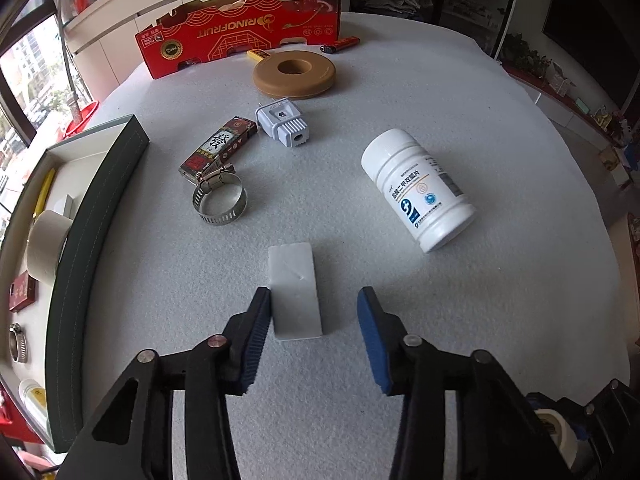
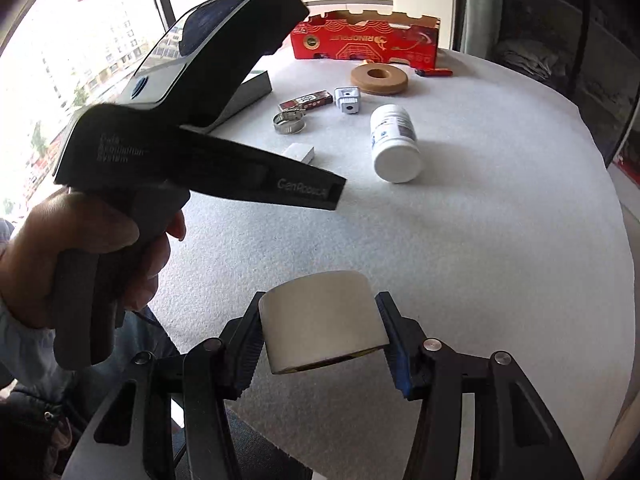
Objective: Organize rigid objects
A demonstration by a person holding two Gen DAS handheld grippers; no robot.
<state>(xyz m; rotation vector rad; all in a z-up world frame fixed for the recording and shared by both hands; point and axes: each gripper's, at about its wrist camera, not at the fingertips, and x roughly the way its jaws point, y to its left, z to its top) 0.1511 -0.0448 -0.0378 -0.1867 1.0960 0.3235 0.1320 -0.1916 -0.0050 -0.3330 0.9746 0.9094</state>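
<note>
While your right gripper [image 2: 320, 340] clamps the tape roll [image 2: 322, 320], your left gripper [image 1: 314, 332], half-open, straddles the white block [image 1: 296, 292]: pinch it next.

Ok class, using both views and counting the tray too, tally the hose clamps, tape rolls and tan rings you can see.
Hose clamp: 2
Tape roll: 2
Tan ring: 1
Total: 5

White block [image 1: 296, 292] flat on table — tape roll [image 2: 322, 320] lifted, on side.
</note>
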